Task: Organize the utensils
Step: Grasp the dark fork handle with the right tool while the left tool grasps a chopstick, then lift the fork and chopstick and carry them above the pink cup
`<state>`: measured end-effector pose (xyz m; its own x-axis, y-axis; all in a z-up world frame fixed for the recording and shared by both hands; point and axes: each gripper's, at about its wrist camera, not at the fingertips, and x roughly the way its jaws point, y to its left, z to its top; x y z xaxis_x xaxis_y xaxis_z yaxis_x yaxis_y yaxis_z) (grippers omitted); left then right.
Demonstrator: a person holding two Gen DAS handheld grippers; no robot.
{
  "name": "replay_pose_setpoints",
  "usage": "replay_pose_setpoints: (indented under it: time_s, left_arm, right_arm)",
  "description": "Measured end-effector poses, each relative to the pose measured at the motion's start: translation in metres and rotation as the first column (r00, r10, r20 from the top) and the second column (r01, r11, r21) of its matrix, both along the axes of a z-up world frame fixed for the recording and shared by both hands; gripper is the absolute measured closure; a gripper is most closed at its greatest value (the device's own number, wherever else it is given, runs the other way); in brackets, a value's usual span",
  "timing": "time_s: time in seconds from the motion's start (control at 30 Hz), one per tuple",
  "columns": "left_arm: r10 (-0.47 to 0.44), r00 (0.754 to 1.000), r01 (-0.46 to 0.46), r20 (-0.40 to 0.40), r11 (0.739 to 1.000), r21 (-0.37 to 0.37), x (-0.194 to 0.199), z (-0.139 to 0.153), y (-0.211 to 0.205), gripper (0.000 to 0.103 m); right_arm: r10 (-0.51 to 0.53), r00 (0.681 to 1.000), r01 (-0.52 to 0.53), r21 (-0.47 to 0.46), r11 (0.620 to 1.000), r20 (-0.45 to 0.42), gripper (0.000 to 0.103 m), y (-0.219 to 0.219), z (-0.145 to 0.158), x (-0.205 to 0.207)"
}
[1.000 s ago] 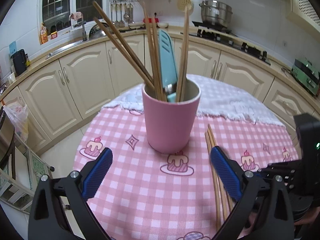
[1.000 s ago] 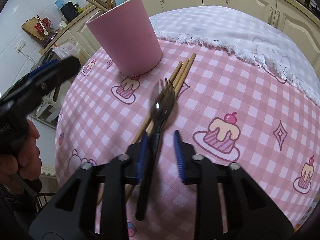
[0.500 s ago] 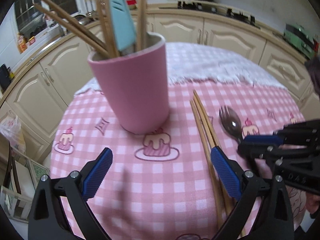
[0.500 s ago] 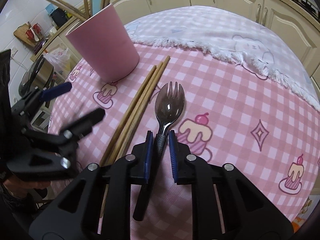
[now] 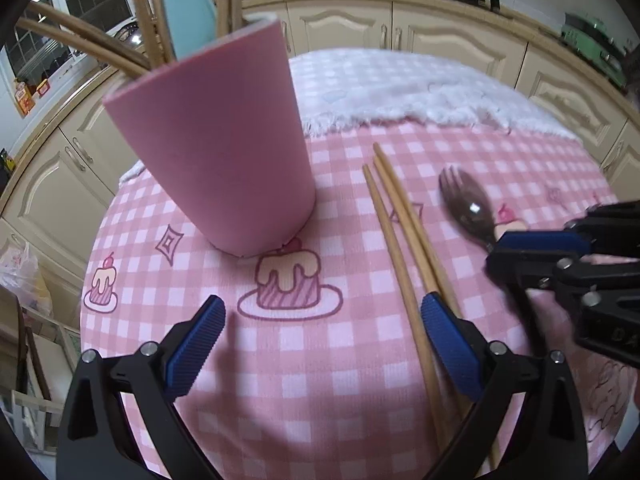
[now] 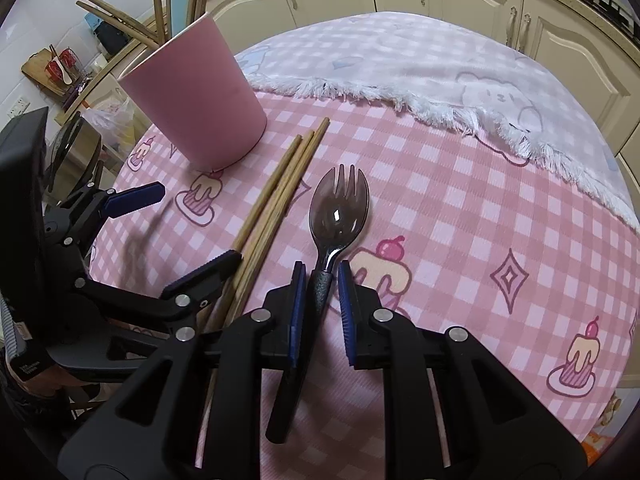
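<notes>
Your desk [image 6: 460,184] carries a pink checked cloth with cake prints; a white fringed cloth [image 6: 400,64] overlaps its far half. Cream cabinets [image 5: 448,36] curve around behind it.

Obstructions: a bundle of loose wooden chopsticks [image 6: 280,196] lies flat on the cloth between the pink cup [image 6: 196,96] and the spork [image 6: 338,216]. The bundle runs from near the cup's base back toward both claws. In the left wrist view the chopsticks [image 5: 404,240] pass under the right-hand finger of your left claw [image 5: 320,340]. Whether that finger touches them cannot be told.

Left claw: spread wide, holding nothing, low over the cloth just in front of the cup [image 5: 216,144]. In the right wrist view the left claw [image 6: 180,228] sits beside the chopstick bundle, one finger tip against its edge.

Right claw [image 6: 322,304]: its blue pads stand on either side of the spork's dark handle, with narrow gaps showing on both sides, so it is nearly closed but not pinching. The spork lies flat, tines pointing away from you, just beside the chopsticks and not touching them. In the left wrist view the right claw [image 5: 536,252] is blurred, behind the spork [image 5: 468,208].

Container: the cup stands upright on the cloth. It holds several wooden chopsticks and a pale blue flat utensil [image 5: 184,4], all leaning out above the rim.
</notes>
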<state>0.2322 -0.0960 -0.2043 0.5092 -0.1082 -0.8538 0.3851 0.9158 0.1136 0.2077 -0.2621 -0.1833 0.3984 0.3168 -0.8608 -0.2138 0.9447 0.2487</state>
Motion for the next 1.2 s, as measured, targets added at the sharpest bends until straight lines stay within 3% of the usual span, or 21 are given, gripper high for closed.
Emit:
replay_pose_setpoints:
  time_s: [0.1,0.2,0.3,0.33,0.37,0.43,0.77,1.0,1.2]
  left_arm:
    - [-0.005,1.000,0.004,-0.021,1.000,-0.018,0.005,-0.001,-0.001,0.009]
    - [-0.042,0.998,0.039,-0.052,0.998,-0.056,0.007,0.000,-0.003,0.027]
    - [-0.096,0.994,0.093,-0.060,0.994,-0.056,0.006,0.004,-0.013,0.050]
    - [-0.112,0.992,0.109,-0.064,0.992,-0.057,0.006,0.005,-0.017,0.064]
    - [-0.127,0.989,0.123,-0.069,0.990,-0.061,0.006,0.007,-0.020,0.086]
    - [-0.127,0.989,0.121,-0.081,0.990,-0.073,0.007,0.007,-0.021,0.097]
    - [-0.070,0.997,0.065,-0.033,0.987,-0.150,-0.004,0.024,0.008,0.098]
    - [-0.028,0.995,0.052,0.098,0.968,-0.247,-0.021,0.062,0.030,0.098]
    - [-0.001,0.979,0.063,0.203,0.952,-0.300,-0.029,0.091,0.038,0.098]
  right_arm:
    - [-0.008,1.000,0.008,-0.013,1.000,-0.004,0.086,0.001,0.000,0.003]
    - [-0.015,1.000,0.015,-0.032,0.999,-0.008,0.086,0.003,0.000,0.007]
    - [-0.010,1.000,0.010,-0.080,0.997,0.000,0.086,0.011,0.000,0.011]
    - [0.002,1.000,-0.001,-0.106,0.994,0.008,0.086,0.015,0.000,0.011]
    - [0.014,1.000,-0.012,-0.134,0.991,0.017,0.086,0.019,0.000,0.011]
    - [0.015,1.000,-0.012,-0.137,0.990,0.021,0.091,0.020,-0.001,0.010]
    - [-0.039,0.994,0.038,0.013,0.999,0.099,0.092,-0.009,0.020,0.000]
    - [-0.078,0.981,0.062,0.094,0.994,0.176,0.092,-0.019,0.040,-0.003]
    - [-0.090,0.970,0.063,0.126,0.990,0.225,0.093,-0.024,0.056,-0.001]
